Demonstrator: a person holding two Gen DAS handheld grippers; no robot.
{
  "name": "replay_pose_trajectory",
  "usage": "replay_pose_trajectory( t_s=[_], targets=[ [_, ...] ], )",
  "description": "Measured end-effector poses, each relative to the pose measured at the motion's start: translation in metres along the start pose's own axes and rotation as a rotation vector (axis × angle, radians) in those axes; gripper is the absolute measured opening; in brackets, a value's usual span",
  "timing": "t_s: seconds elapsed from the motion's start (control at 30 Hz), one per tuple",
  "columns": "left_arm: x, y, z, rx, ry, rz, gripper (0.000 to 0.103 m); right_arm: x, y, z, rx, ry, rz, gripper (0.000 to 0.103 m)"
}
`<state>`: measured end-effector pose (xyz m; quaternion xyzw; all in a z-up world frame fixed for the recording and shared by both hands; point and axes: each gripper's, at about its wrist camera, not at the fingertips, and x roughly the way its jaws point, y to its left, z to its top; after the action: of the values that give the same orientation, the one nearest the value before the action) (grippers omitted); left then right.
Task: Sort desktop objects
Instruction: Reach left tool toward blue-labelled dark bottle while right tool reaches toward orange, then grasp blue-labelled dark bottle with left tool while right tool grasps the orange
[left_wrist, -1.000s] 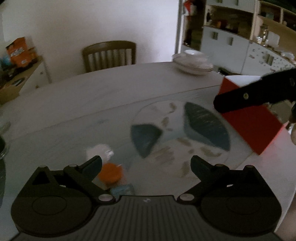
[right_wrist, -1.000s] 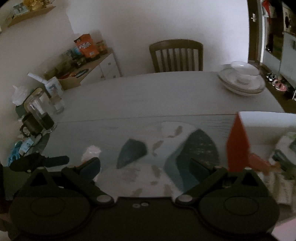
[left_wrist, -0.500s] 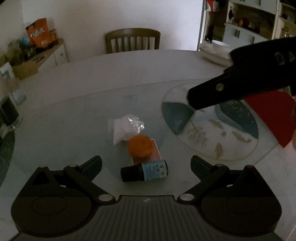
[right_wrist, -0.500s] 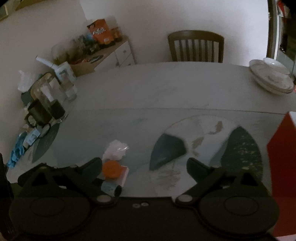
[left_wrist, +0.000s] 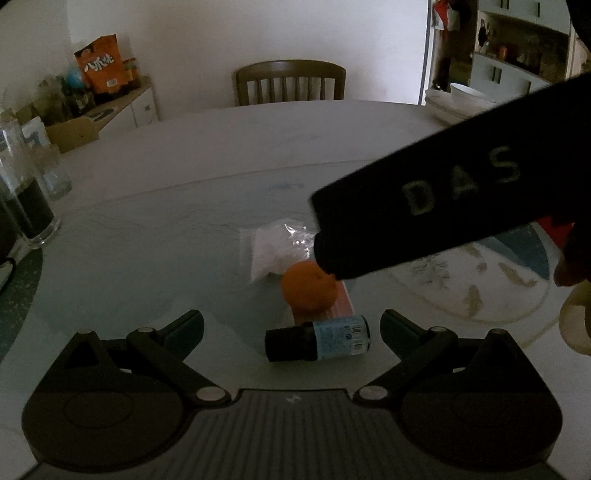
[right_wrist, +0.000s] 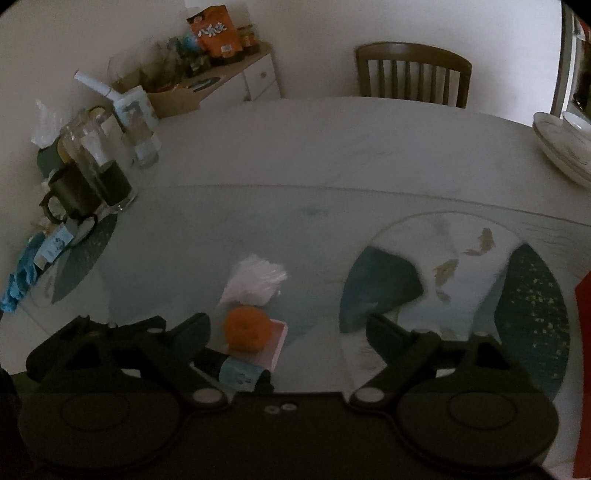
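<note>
Sorting looks barely begun. Bottle, orange, pink box and bag sit clustered on the table, unsorted. Left gripper wide, empty. Right gripper closing, apparently empty; view dim.

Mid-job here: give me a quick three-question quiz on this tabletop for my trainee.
1. True or false: the small dark bottle stands upright.
2. What does the orange fruit rest on? A) pink box B) round placemat C) bare table
3. Is anything between the fingers of the right gripper as its jaws close?

Key: 1. False, it lies on its side. 2. A. 3. Nothing is gripped; the fruit and box show in the gap, untouched.
</note>
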<state>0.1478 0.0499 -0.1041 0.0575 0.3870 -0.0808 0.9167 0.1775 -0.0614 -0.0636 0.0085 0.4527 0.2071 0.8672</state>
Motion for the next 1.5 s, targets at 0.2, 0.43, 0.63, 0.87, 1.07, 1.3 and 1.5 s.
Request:
replay_pose_trajectory(
  t_s=[0.2, 0.43, 0.63, 0.87, 1.07, 1.3, 1.5],
  targets=[
    [0.002, -0.003, -0.003, 0.004, -0.006, 0.003, 0.101, 0.007, 0.006, 0.001, -0.001, 0.016, 0.006, 0.083],
    [0.006, -0.004, -0.005, 0.008, -0.007, 0.002, 0.098, 0.014, 0.01, 0.001, -0.008, 0.031, 0.008, 0.081],
    [0.004, -0.006, -0.006, 0.009, -0.004, -0.004, 0.089, 0.02, 0.011, 0.001, -0.002, 0.053, 0.012, 0.072],
    [0.005, -0.008, -0.009, 0.017, 0.008, -0.01, 0.08, 0.024, 0.01, -0.001, 0.001, 0.064, 0.024, 0.068],
    [0.005, -0.011, -0.009, 0.023, 0.016, -0.026, 0.068, 0.029, 0.011, 0.0, 0.001, 0.077, 0.036, 0.055],
    [0.006, -0.008, -0.008, 0.005, 0.028, -0.031, 0.063, 0.034, 0.012, 0.0, -0.016, 0.092, 0.047, 0.048],
    [0.007, -0.007, -0.008, 0.004, 0.029, -0.032, 0.063, 0.035, 0.012, 0.001, -0.014, 0.093, 0.071, 0.038]
  ],
)
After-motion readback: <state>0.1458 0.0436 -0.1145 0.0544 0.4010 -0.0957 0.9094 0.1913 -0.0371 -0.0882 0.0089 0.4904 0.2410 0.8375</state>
